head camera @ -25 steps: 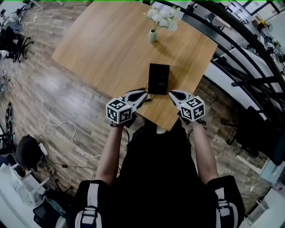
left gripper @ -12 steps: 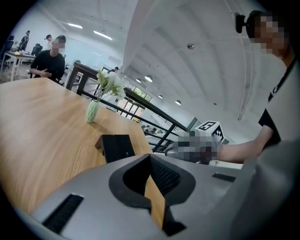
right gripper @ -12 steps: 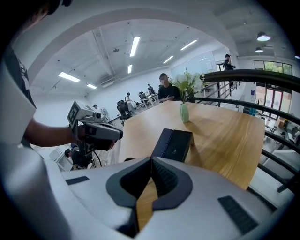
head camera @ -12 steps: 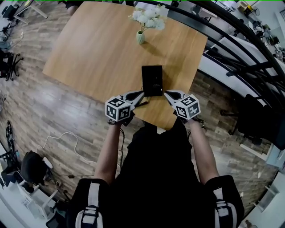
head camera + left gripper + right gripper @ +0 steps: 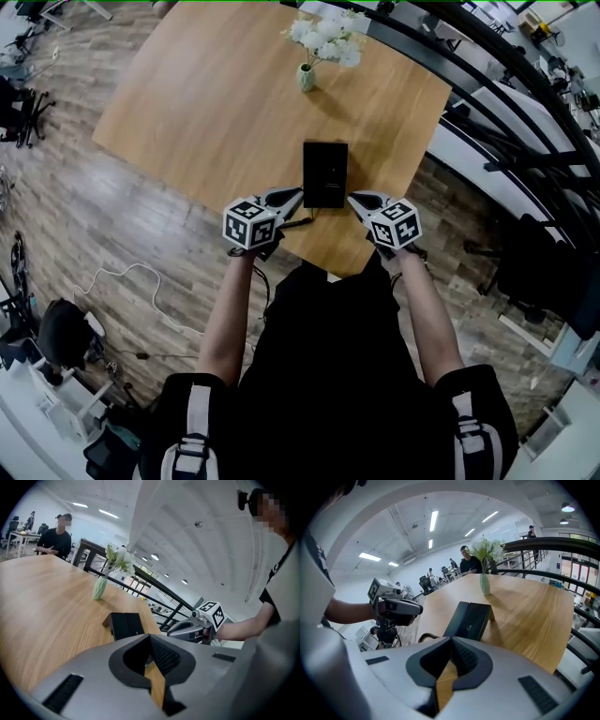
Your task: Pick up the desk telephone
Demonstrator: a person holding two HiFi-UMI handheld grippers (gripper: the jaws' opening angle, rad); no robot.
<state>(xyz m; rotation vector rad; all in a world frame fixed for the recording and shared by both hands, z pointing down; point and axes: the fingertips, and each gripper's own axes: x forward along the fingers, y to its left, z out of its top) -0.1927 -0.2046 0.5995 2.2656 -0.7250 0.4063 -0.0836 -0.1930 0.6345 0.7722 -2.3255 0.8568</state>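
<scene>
The black desk telephone (image 5: pixel 325 173) lies flat near the front edge of the wooden table (image 5: pixel 216 103). My left gripper (image 5: pixel 298 195) sits just left of the phone's near end, jaws shut and empty. My right gripper (image 5: pixel 354 198) mirrors it on the right, also shut with nothing held. In the left gripper view the telephone (image 5: pixel 124 624) lies ahead of the left gripper (image 5: pixel 150 639), and the right gripper (image 5: pixel 201 625) shows beyond. In the right gripper view the telephone (image 5: pixel 469 619) lies past the right gripper (image 5: pixel 451 640), with its coiled cord (image 5: pixel 425 637) at the near left.
A pale green vase (image 5: pixel 307 77) of white flowers stands beyond the phone. A black railing (image 5: pixel 487 84) runs past the table's right side. A white cable (image 5: pixel 131 281) lies on the wood floor at the left. A seated person (image 5: pixel 56 538) is at the far end.
Both grippers have sunk a little toward the table's front edge, either side of the phone's near end. Their jaws stay shut. The phone has not moved.
</scene>
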